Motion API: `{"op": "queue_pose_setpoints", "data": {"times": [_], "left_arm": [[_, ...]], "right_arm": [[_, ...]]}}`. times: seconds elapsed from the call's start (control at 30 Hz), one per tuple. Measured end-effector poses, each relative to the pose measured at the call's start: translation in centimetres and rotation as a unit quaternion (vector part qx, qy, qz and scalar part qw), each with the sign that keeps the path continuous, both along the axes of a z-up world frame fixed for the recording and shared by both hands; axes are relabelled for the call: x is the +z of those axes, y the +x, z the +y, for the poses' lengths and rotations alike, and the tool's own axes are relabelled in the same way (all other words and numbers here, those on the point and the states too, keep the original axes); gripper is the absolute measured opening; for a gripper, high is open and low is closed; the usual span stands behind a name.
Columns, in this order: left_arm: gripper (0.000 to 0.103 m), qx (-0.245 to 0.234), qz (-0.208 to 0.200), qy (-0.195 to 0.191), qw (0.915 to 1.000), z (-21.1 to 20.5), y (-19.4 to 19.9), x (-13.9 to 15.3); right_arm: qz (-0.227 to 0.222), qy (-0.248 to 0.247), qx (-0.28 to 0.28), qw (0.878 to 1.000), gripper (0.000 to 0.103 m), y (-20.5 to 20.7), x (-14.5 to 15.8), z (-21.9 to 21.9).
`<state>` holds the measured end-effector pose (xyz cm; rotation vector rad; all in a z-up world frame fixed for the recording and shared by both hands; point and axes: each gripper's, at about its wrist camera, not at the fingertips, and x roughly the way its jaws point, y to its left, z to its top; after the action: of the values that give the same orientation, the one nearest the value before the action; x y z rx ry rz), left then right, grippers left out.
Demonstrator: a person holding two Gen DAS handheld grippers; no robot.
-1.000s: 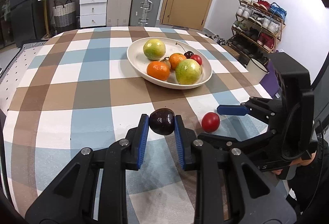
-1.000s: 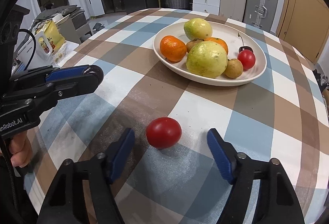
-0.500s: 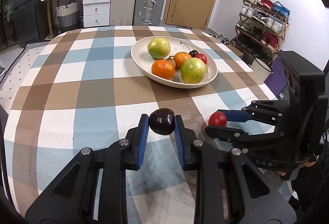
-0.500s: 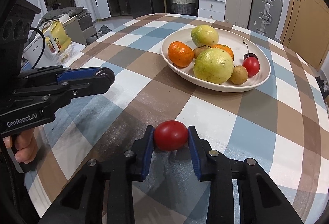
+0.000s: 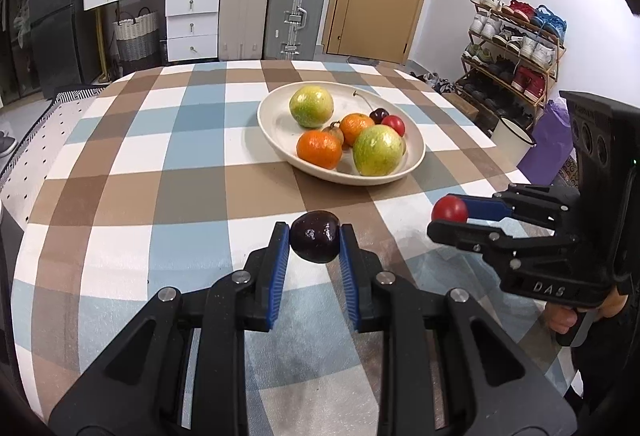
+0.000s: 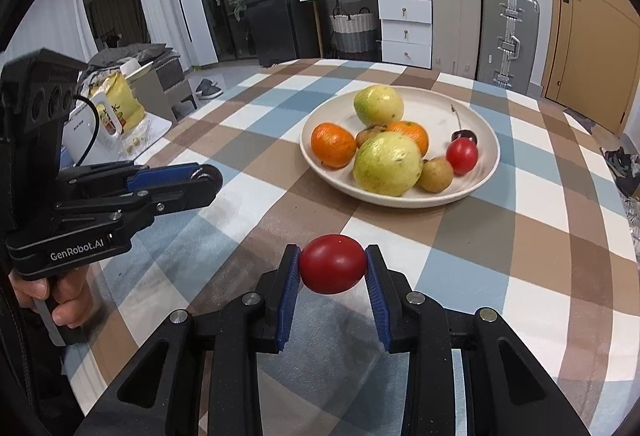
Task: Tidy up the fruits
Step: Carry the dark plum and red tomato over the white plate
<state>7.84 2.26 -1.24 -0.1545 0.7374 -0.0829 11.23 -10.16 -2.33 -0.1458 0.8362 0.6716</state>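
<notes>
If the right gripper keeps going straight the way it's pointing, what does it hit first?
Most likely the big green-yellow fruit at the near edge of the white plate, or the plate's rim if it travels low. The right gripper holds a red tomato; depth is uncertain.

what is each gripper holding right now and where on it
Left gripper clamps a dark plum across its sides; right gripper clamps a red tomato across its ends.

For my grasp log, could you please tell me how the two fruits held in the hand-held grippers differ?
The plum is dark purple; the tomato is bright red. The left hand-held gripper holds the plum; the right hand-held gripper holds the tomato. Both are small, glossy and clamped between blue pads.
</notes>
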Motion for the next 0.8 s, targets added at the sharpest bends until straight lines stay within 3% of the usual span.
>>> {"op": "queue_pose_setpoints", "data": {"times": [0.8], "left_arm": [[0.022,0.007,-0.046,0.016,0.9988,-0.5,5.8,4.5]], "right_arm": [[-0.035,0.045,-0.053,0.997,0.033,5.0,4.3,-3.7]]}}
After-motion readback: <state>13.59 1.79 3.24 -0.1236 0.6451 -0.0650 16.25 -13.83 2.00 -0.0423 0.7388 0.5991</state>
